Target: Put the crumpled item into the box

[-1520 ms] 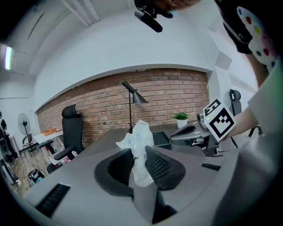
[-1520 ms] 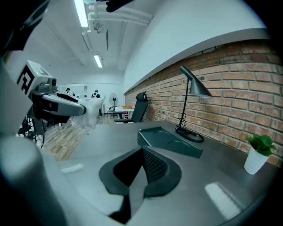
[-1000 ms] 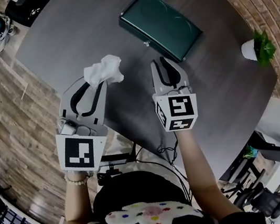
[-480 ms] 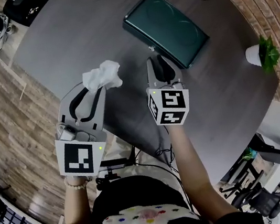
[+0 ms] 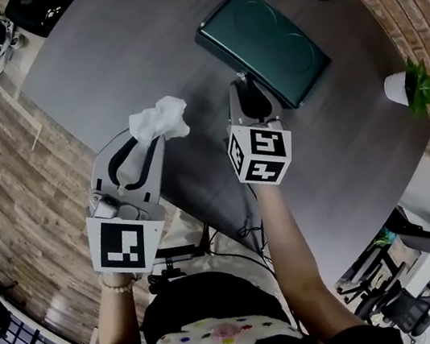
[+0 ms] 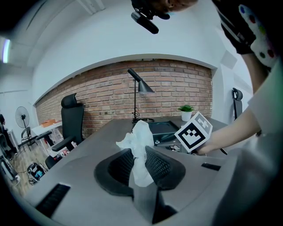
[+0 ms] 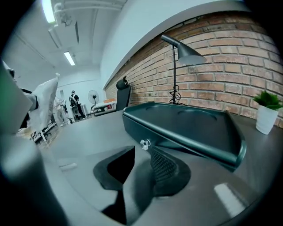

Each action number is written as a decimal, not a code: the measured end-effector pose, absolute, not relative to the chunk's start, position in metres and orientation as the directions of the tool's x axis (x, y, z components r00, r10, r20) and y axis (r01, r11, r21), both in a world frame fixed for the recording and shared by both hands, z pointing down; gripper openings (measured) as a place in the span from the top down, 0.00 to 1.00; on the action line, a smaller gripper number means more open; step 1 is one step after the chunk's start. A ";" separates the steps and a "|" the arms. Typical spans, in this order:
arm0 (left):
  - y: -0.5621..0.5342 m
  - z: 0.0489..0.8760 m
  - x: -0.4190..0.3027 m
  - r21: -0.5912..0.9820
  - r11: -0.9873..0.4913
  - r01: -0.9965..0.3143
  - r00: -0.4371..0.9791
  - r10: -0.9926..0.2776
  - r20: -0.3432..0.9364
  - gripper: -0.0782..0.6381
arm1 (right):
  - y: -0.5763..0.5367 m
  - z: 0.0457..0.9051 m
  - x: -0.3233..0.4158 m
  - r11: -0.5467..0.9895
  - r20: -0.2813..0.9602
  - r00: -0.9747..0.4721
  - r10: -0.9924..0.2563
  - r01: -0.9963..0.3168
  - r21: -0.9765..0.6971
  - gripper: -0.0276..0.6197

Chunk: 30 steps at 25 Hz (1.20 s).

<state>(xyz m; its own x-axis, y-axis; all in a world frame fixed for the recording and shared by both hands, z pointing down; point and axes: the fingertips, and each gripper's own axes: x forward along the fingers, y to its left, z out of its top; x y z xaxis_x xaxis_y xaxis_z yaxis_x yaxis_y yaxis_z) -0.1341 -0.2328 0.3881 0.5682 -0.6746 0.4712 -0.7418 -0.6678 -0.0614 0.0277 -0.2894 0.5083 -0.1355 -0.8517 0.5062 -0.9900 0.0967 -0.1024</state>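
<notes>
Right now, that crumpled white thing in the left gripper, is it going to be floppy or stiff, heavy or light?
Probably very light: the crumpled white item stands upright above the left gripper without drooping. Likely soft and squashable: between the pads it is pinched into a thin strip. It seems to hold its creases, so hardly floppy.

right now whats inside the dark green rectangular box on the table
Nothing inside can be seen: the dark green rectangular box is closed, its lid with two round dents covering the interior. Only a small metal latch shows on its front.
</notes>
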 end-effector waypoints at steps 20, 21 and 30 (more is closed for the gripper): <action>-0.231 0.387 -0.141 -0.065 -0.664 -0.745 0.565 -0.680 0.467 0.79 | -0.295 0.508 0.029 0.095 0.515 -0.111 -0.850 -0.994 -0.056 0.89; -0.230 0.387 -0.141 -0.067 -0.665 -0.744 0.566 -0.680 0.466 0.79 | -0.294 0.508 0.029 0.095 0.516 -0.110 -0.849 -0.994 -0.057 0.89; -0.224 0.387 -0.144 -0.062 -0.660 -0.748 0.566 -0.684 0.460 0.79 | -0.286 0.509 0.021 0.089 0.528 -0.104 -0.843 -0.995 -0.054 0.89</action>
<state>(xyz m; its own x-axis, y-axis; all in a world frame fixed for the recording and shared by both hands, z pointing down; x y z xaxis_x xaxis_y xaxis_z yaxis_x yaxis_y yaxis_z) -0.1445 -0.2244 0.3868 0.5659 -0.6842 0.4601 -0.7483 -0.6605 -0.0619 0.0213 -0.2864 0.5093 -0.1043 -0.8429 0.5279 -0.9945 0.0895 -0.0536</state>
